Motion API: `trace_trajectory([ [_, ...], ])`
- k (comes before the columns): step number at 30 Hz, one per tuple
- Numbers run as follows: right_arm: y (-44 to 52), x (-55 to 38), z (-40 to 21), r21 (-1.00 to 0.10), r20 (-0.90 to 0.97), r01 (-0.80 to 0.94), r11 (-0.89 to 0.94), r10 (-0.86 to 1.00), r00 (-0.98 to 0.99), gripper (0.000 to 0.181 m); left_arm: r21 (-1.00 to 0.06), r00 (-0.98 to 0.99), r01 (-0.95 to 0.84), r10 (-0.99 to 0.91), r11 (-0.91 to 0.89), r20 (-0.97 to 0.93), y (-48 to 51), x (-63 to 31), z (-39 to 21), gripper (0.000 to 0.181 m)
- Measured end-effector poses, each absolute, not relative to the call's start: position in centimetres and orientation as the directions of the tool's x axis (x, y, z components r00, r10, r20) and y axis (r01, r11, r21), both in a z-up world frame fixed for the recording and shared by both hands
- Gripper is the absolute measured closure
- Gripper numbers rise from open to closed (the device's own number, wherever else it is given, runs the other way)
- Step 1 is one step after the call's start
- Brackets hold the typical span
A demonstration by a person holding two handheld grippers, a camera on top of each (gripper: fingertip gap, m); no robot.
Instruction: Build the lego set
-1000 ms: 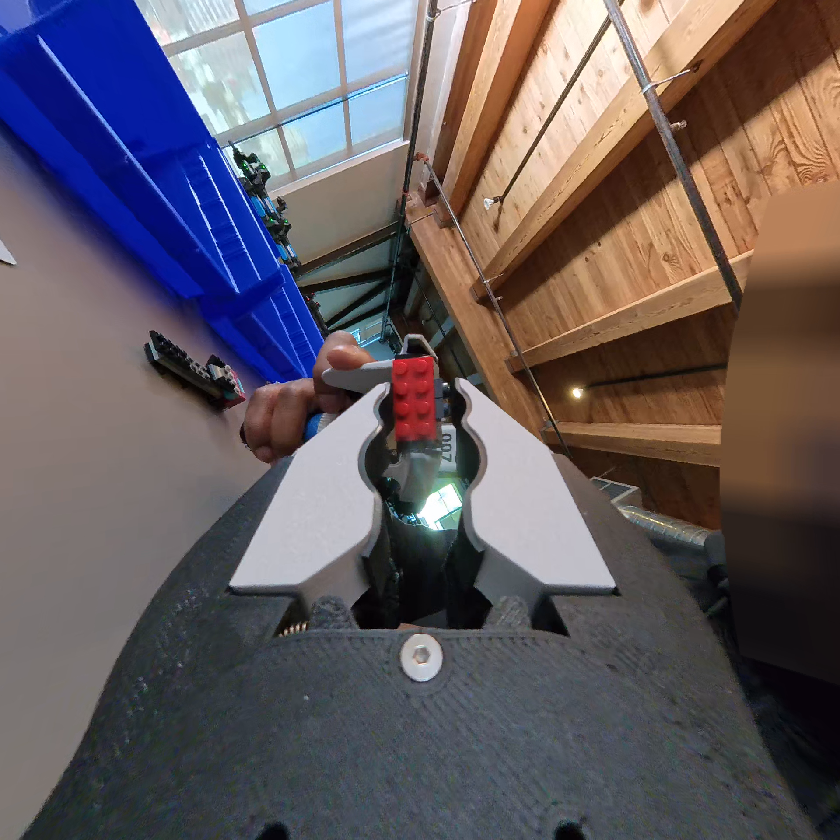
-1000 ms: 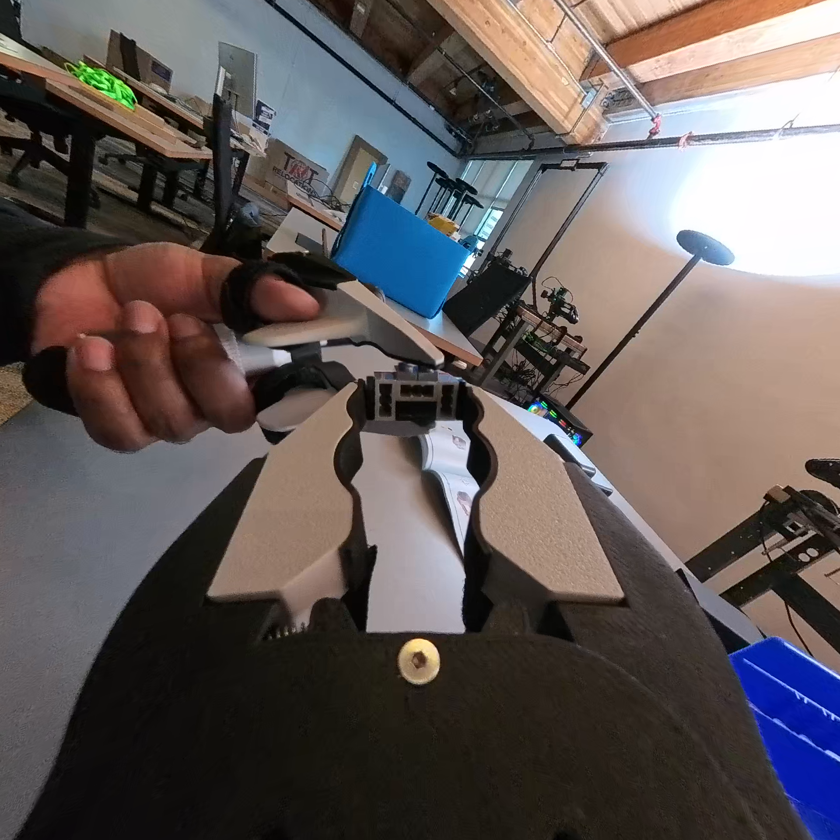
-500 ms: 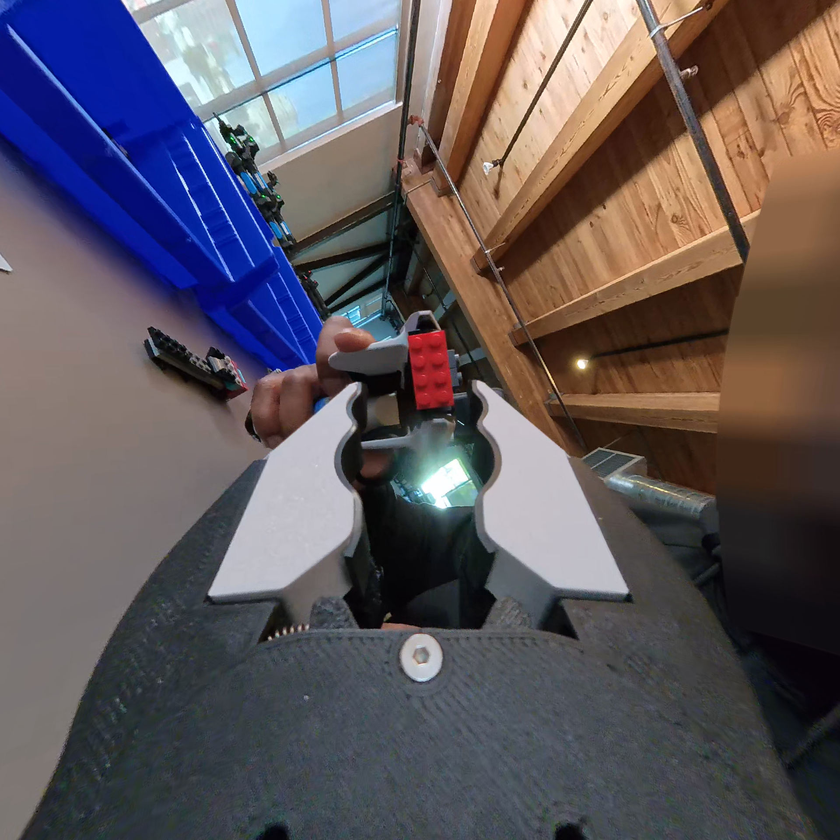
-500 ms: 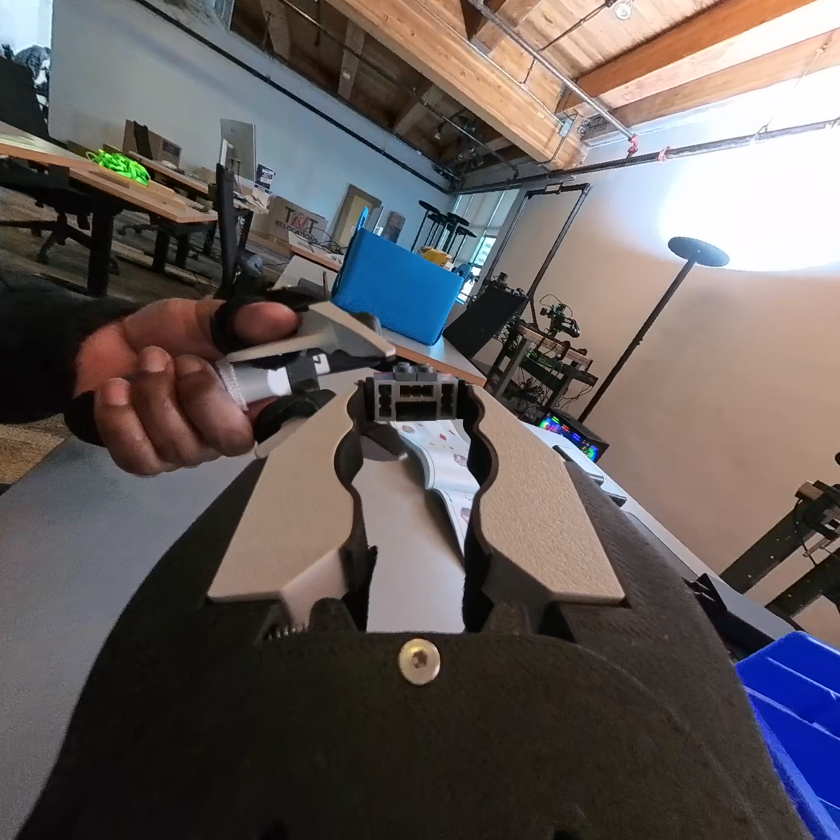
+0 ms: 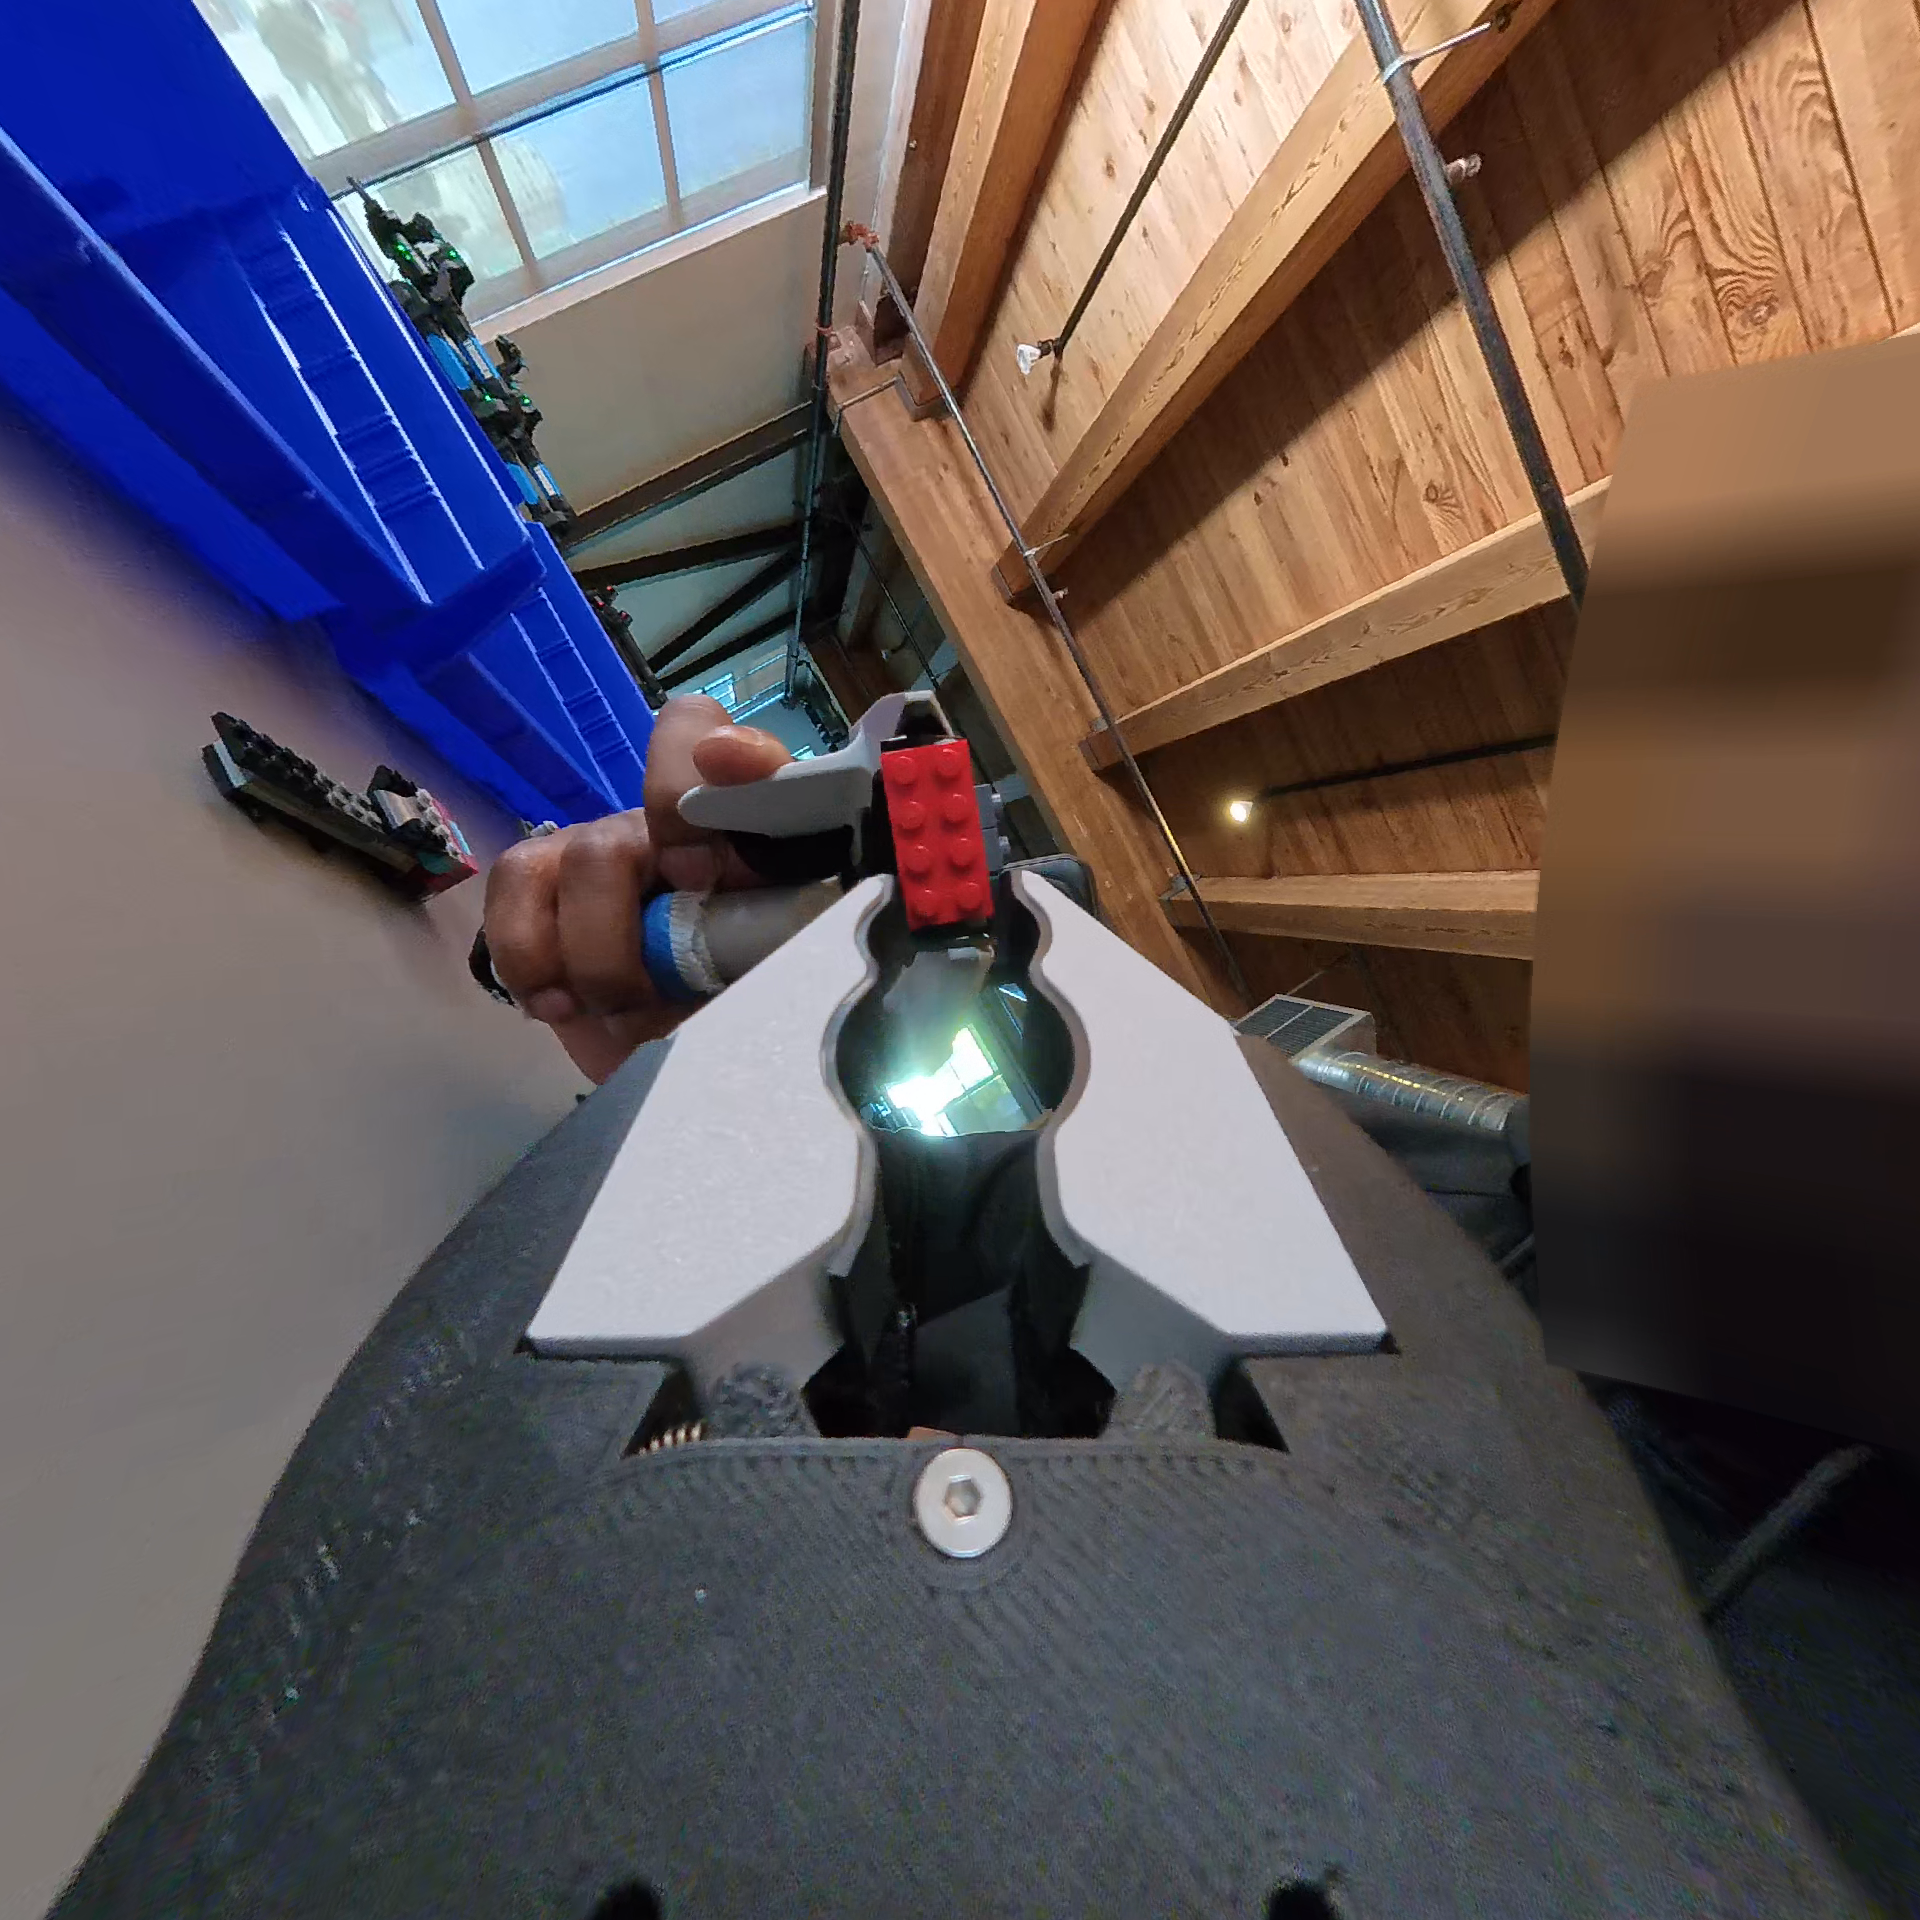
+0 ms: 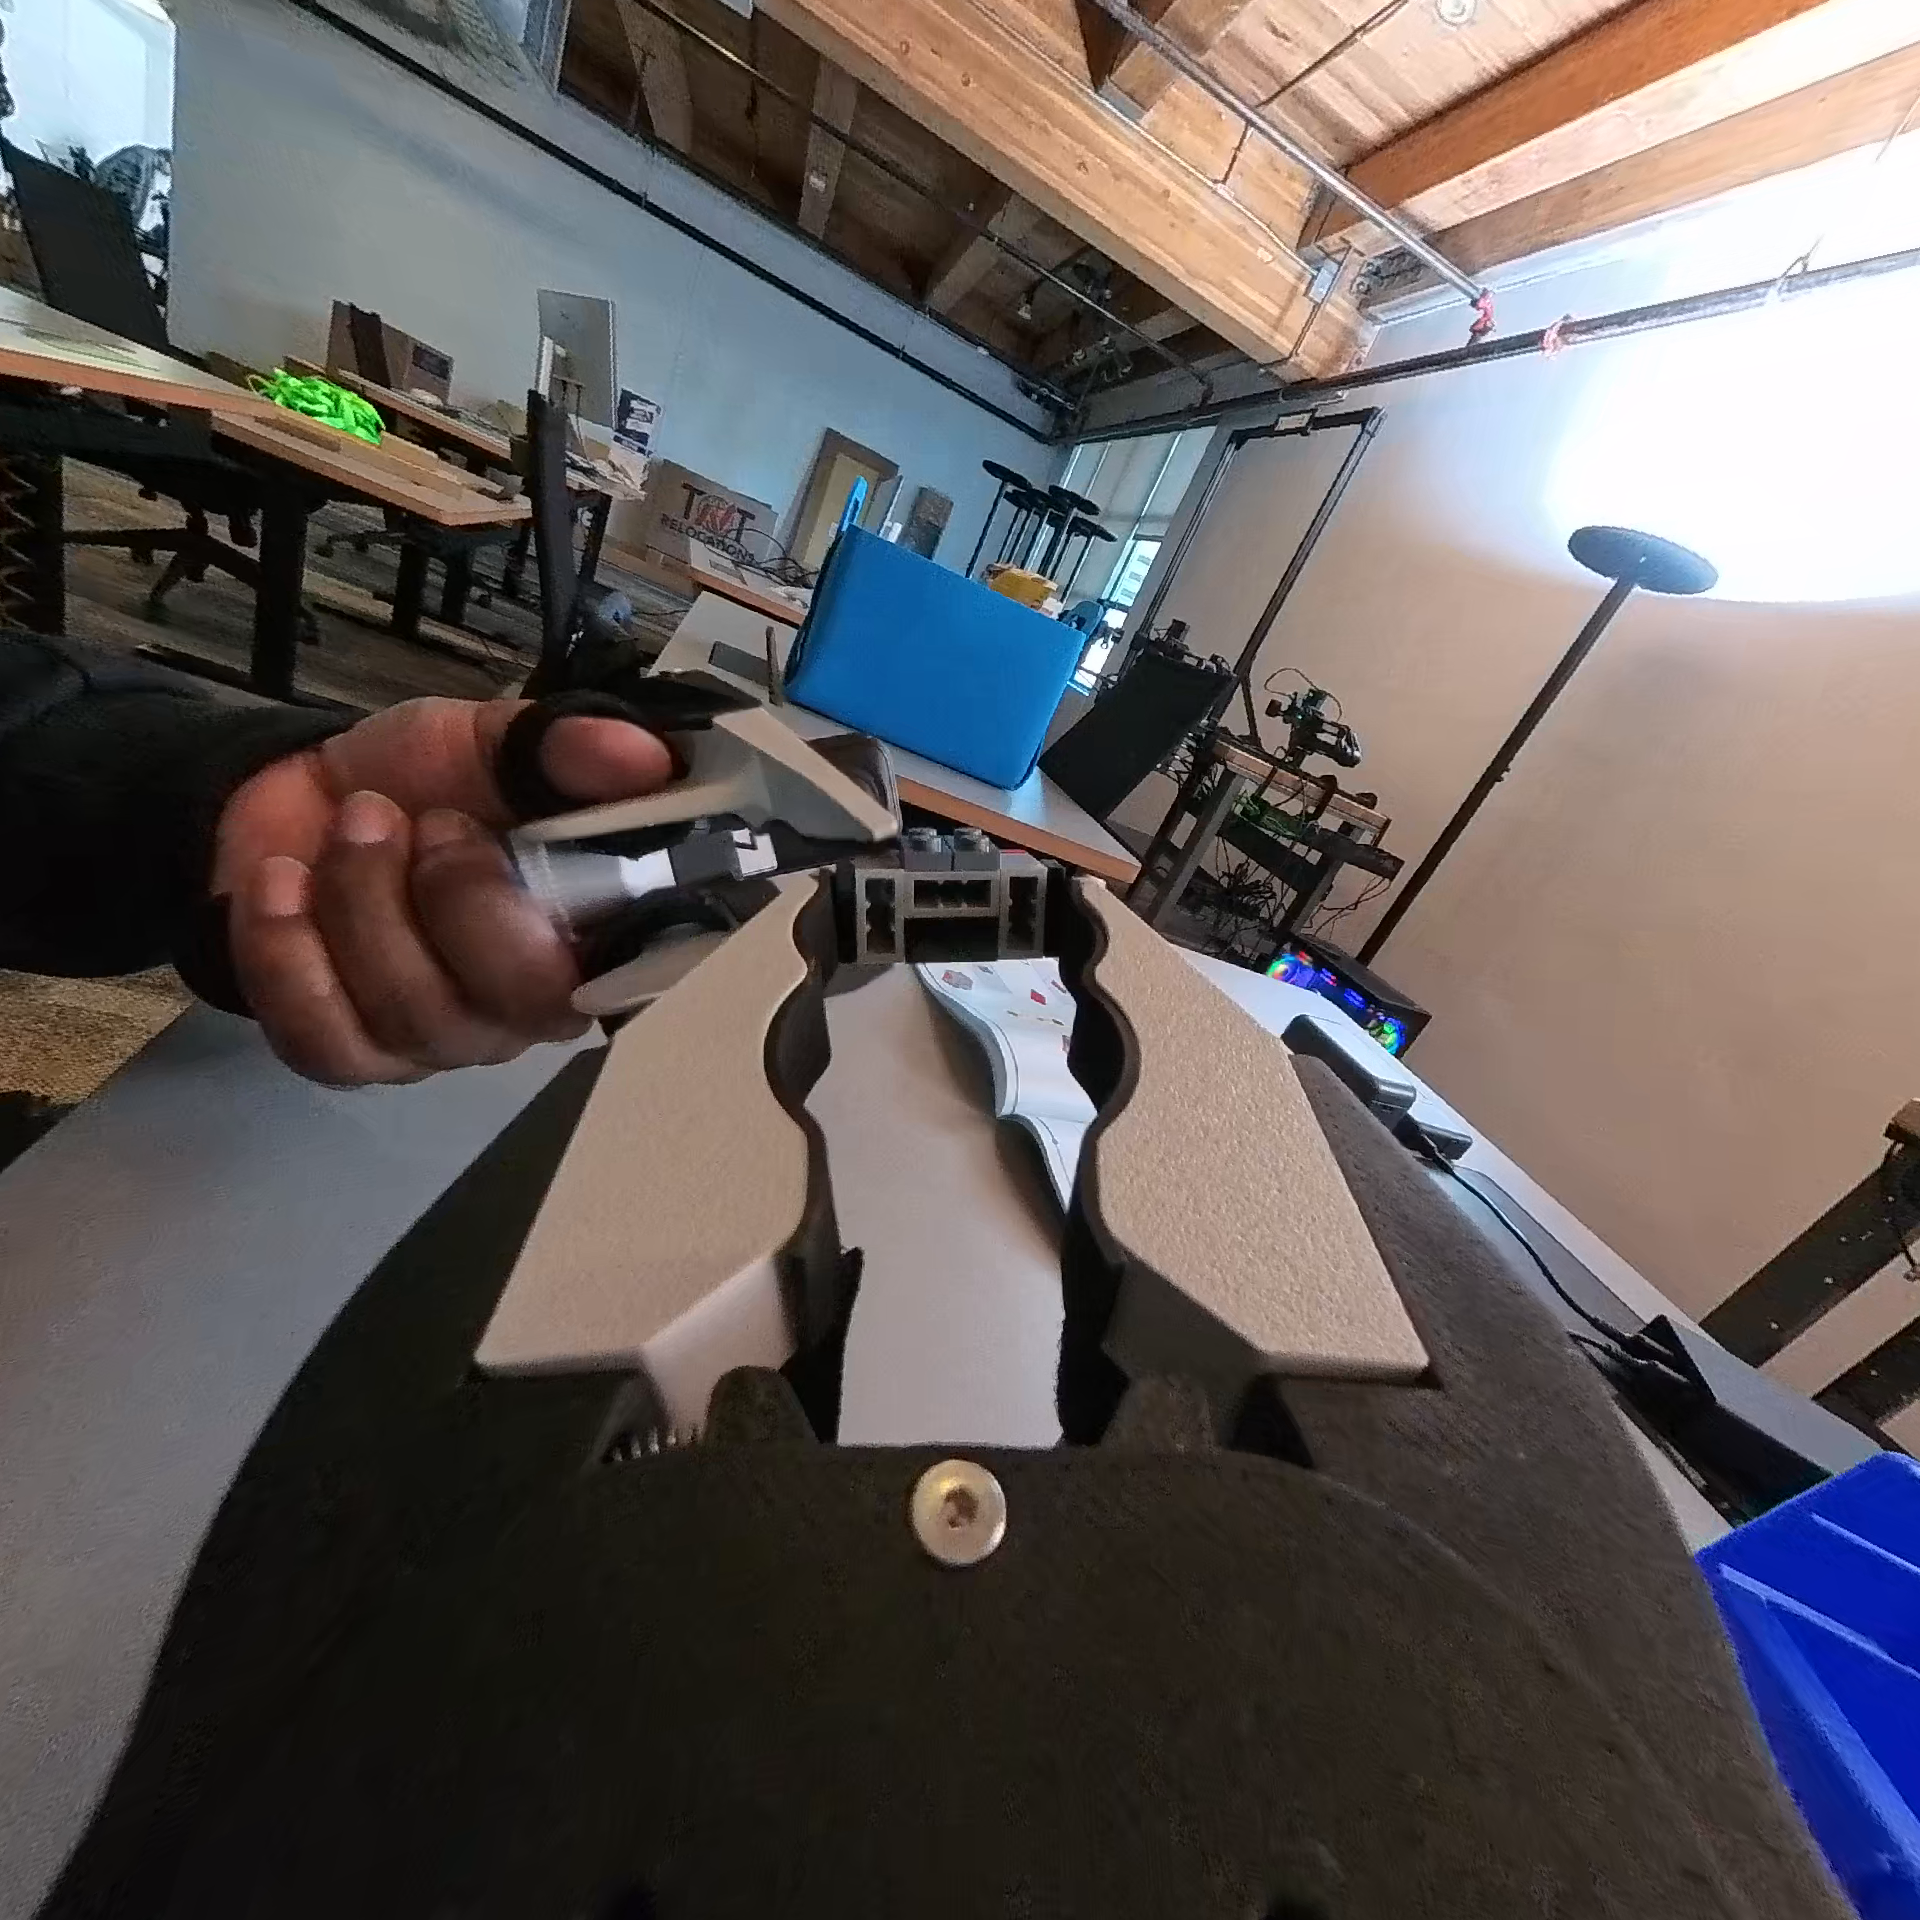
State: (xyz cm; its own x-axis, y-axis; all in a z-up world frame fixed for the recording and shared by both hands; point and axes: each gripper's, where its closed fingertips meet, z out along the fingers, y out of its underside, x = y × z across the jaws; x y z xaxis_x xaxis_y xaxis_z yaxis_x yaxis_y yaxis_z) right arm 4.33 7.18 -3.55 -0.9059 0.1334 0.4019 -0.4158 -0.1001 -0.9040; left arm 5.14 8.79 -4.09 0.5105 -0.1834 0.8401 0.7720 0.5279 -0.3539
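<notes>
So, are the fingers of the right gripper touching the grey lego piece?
Touching. The right wrist view shows the grey lego piece wedged between the tips of both fingers of the right gripper, with no gap on either side.

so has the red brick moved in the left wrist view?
Yes. The red brick shifted up the picture, farther right of the black lego strip on the table.

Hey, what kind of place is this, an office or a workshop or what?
Likely an open-plan office or lab in a timber-beamed loft: long desks with a monitor, a rack of lit electronics, and blue parts bins beside the work table.
</notes>
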Motion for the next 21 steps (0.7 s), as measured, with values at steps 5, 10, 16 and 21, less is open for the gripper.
trace_trajectory([
  [5,7.2,4.2,-3.5,-0.906,0.394,-0.410,-0.106,0.142,-0.908,0.138,-0.333,0.500,0.775,-0.199,0.537,0.843,8.8,5.0,-4.0,0.165],
  [10,7.3,4.3,-3.2,-0.907,0.385,-0.403,-0.124,0.147,-0.911,0.138,-0.336,0.508,0.771,-0.205,0.541,0.836,8.8,5.1,-3.8,0.165],
  [16,7.5,3.6,-3.0,-0.914,0.355,-0.381,-0.141,0.177,-0.918,0.138,-0.331,0.514,0.749,-0.189,0.573,0.837,9.0,4.5,-3.5,0.165],
  [21,7.8,2.7,-2.8,-0.927,0.309,-0.342,-0.151,0.204,-0.929,0.133,-0.319,0.528,0.719,-0.187,0.617,0.828,8.8,3.5,-2.7,0.165],
])
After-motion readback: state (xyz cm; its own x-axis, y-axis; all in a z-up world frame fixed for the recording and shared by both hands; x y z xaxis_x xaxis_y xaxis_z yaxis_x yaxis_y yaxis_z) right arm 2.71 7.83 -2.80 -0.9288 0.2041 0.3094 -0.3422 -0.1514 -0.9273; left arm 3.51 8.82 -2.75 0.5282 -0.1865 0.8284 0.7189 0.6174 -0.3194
